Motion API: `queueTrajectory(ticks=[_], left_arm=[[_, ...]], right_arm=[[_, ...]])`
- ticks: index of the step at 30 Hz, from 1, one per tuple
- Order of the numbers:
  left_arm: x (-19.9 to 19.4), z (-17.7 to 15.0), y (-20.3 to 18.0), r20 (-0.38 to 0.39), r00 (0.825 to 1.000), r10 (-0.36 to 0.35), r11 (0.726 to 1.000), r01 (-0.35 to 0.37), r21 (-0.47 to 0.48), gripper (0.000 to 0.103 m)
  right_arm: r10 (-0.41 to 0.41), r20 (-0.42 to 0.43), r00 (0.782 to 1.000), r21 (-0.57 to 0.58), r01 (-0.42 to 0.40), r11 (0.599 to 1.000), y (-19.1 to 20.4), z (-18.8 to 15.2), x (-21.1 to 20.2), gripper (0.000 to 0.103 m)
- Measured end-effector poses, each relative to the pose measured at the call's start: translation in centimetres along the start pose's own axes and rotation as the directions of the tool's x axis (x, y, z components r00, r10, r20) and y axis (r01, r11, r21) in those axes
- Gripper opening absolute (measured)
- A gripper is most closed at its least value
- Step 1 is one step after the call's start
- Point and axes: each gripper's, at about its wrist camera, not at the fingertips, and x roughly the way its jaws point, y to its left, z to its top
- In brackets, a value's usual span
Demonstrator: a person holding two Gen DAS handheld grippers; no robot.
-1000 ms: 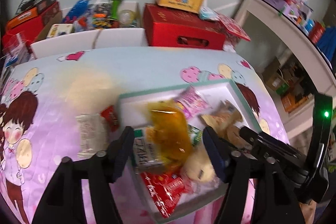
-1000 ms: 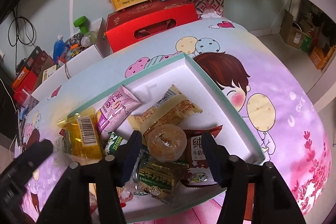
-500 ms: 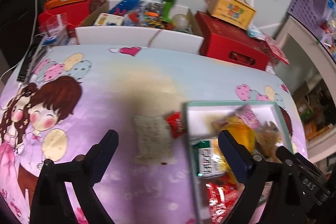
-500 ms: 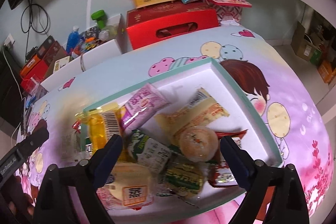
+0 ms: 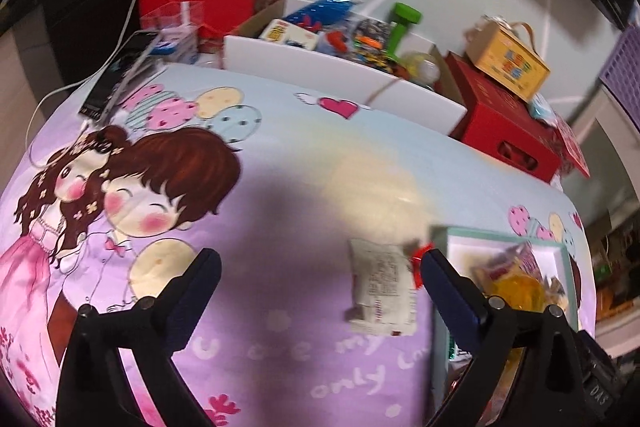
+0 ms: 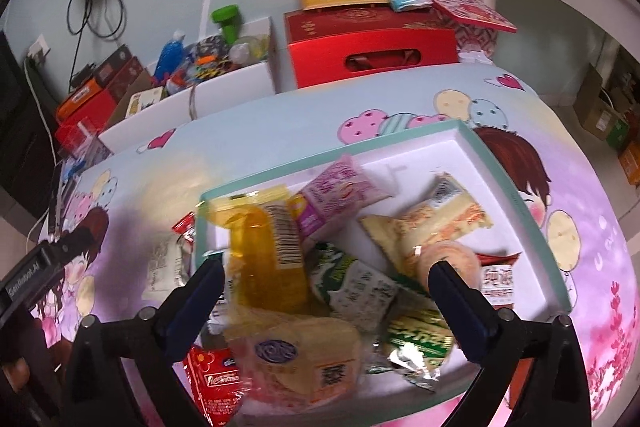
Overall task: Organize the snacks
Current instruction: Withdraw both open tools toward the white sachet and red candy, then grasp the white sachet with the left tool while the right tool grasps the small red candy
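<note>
Mostly the sorting looks done: the white box (image 6: pixel 516 203) with the teal rim, sitting toward one side of the cartoon-print cloth (image 5: pixel 304 179), is already heaped with snacks, among them a yellow packet (image 6: pixel 264 259), a pink packet (image 6: pixel 340 191), a green-and-white biscuit pack (image 6: pixel 352 287) and a round cake in clear wrap (image 6: pixel 448 259). At the box's near edge a pale pastry pack (image 6: pixel 304 351) and a red pack (image 6: pixel 216 383) ride over the rim. What seems left lies outside the box, on the cloth just beside its outer wall: a white wrapper (image 5: pixel 382 289) printed side down, and a small red wrapper (image 5: pixel 420 259) close against the box corner. The left gripper (image 5: pixel 320 275) hangs over the cloth with its jaws opening, nearly at full spread; nothing is clamped, though the white wrapper lies on the cloth between the fingers, nearer the right-hand one. The right gripper (image 6: pixel 324 283) hovers over the filled box, its jaws likewise opening wide, empty, pads clear of the heap below.
</note>
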Motion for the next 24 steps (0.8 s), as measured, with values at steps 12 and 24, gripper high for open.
queueTrajectory(ticks=[12,24], left_arm=[[0.6,0.2,2.2,-0.027,1.0,-0.012,0.999,0.011,-0.049,0.1],[5.9,-1.5,-1.6,-0.189,0.981,-0.053,0.996,0.064,0.055,0.1]], right_arm=[[0.037,0.021,0.999,-0.066,-0.036,0.997,4.4,0.0,0.0,0.103],[0.023,-0.01,1.0,-0.06,-0.023,0.998,4.7,0.1,2.1,0.103]])
